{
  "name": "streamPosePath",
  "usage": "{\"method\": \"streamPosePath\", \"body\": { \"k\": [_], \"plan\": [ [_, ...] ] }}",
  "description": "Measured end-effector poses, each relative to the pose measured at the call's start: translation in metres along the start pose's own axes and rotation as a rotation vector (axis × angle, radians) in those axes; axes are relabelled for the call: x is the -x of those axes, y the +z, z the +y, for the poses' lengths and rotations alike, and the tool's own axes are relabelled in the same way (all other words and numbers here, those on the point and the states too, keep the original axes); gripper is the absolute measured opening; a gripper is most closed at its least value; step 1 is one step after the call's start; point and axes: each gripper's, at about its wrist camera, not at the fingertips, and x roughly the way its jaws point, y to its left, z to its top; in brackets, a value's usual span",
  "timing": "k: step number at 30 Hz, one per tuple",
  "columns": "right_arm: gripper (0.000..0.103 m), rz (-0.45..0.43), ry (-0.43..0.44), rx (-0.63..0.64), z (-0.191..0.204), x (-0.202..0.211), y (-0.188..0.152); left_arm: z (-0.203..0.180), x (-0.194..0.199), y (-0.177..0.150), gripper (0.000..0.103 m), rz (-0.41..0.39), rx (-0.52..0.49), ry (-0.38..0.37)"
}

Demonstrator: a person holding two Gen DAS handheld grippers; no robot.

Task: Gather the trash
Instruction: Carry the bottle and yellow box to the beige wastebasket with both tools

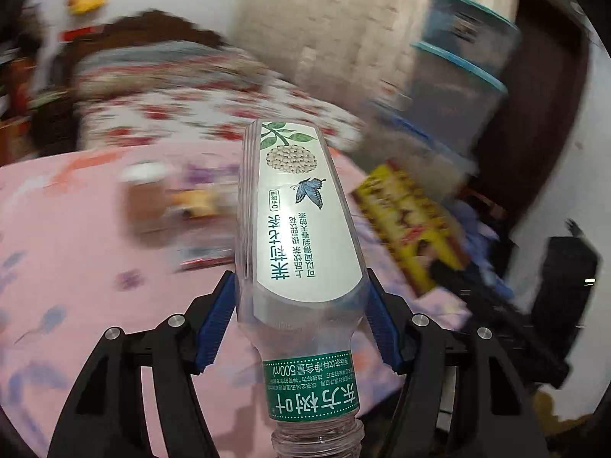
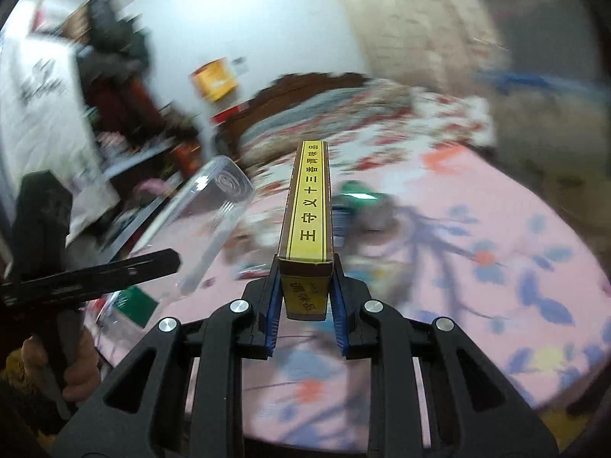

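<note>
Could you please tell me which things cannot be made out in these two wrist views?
- Left wrist view: the plastic bottle in the left gripper has its mouth cut off by the bottom edge; whether it is capped is unknown.
- Left wrist view: small items on the pink bedspread are motion-blurred.
- Right wrist view: the green object behind the yellow box is blurred, partly hidden.

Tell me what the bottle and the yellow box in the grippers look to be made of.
Bottle, in the left gripper: clear, thin plastic by the look, glossy; the pink bedspread shows through its walls, and a printed film label wraps it. Yellow box, in the right gripper: probably printed cardboard with a slight sheen; it has sharp folded edges and a flat end flap.
</note>
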Motion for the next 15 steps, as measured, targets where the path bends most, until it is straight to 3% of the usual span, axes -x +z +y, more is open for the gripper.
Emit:
{"method": "streamPosePath", "body": {
  "k": [1, 7, 15],
  "plan": [
    [0.025, -0.004, -0.023, -0.038, -0.016, 0.003, -0.001, -0.019, -0.019, 0.010, 0.062, 0.035, -0.030, -0.061],
    [0.025, -0.008, -0.167, -0.258, -0.114, 0.020, -0.009, -0.100, -0.123, 0.041, 0.062, 0.212, -0.185, -0.210],
    [0.025, -0.100, -0.290, -0.469, -0.229, 0.028, 0.019, -0.173, -0.264, 0.075, 0.062, 0.418, -0.184, -0.330]
  ]
}}
